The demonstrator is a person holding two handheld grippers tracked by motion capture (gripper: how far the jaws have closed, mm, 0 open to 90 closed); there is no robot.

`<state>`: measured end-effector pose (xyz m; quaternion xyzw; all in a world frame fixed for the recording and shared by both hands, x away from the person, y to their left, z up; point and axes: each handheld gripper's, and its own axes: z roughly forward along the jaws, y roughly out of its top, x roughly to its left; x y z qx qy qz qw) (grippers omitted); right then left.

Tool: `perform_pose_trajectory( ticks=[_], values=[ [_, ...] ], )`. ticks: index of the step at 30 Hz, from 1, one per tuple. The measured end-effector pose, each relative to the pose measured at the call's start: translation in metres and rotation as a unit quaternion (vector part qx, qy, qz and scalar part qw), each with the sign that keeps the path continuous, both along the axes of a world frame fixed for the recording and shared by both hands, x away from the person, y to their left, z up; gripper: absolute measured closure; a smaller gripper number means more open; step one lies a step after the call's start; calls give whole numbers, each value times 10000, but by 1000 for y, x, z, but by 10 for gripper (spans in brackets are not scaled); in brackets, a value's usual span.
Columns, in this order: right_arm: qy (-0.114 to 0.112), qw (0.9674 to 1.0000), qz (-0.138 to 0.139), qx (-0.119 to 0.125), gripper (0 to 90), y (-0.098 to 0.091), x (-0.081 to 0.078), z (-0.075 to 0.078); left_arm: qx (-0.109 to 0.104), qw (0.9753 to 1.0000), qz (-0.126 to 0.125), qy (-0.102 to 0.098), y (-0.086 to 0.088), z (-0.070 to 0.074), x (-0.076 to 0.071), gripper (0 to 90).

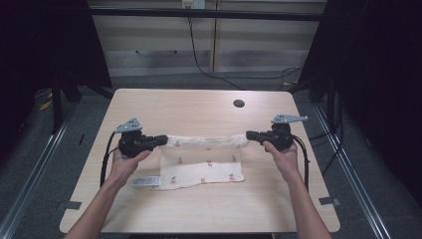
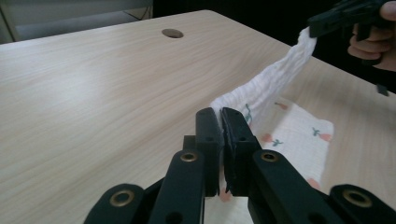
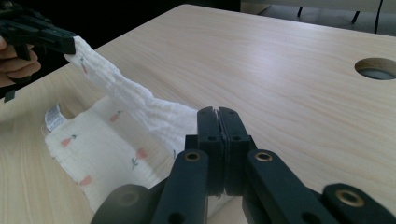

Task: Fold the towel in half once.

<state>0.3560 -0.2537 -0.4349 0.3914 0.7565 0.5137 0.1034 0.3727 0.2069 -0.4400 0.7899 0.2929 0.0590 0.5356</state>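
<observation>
Pale wood-grain surface (image 1: 199, 107) carries a white crinkled cloth (image 1: 204, 169) printed with small fruit. Left tool (image 1: 163, 140) and right tool (image 1: 250, 135) each clamp a corner, stretching its top edge taut.

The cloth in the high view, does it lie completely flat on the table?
No, both grippers lift its far edge while the cloth near part rests on the table.

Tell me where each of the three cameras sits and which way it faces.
High view: above the person's side, looking forward and down on the table; both forearms, left gripper and right gripper show.
Left gripper view: rides the left gripper, facing along the stretched cloth toward the right gripper.
Right gripper view: rides the right gripper, facing the left gripper.
Shared: the cloth, pinched at both ends.
</observation>
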Motion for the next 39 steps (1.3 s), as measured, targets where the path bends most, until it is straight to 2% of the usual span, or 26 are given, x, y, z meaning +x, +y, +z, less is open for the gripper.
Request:
perform_pose_trajectory(
  ticks=[1, 7, 13, 20, 28, 31, 35, 39],
  values=[
    [-21, 10000, 35, -30, 894, 0, -2, -1, 52, 10000, 27, -39, -1, -1, -2, 862],
    [37, 9999, 93, -72, 893, 0, -13, -9, 66, 10000, -58, 21, 1, -7, -13, 857],
    [74, 9999, 105, -28, 893, -3, -23, -16, 160, 9998, -132, 37, 1, -14, -24, 858],
    [186, 9992, 300, -208, 893, 5, -33, -30, 325, 9992, -218, 53, 3, -20, -36, 857],
    [253, 9988, 312, -291, 893, 3, -41, -31, 393, 9986, -341, 111, 4, -23, -50, 855],
    [273, 9983, 357, -365, 892, 3, -46, -33, 449, 9982, -396, 54, 1, -21, -55, 854],
    [329, 9980, 352, -420, 892, 4, -51, -37, 505, 9977, -444, 113, 0, -25, -63, 852],
    [409, 9972, 384, -500, 891, 3, -56, -43, 585, 9970, -411, 289, 3, -38, -66, 849]
  ],
)
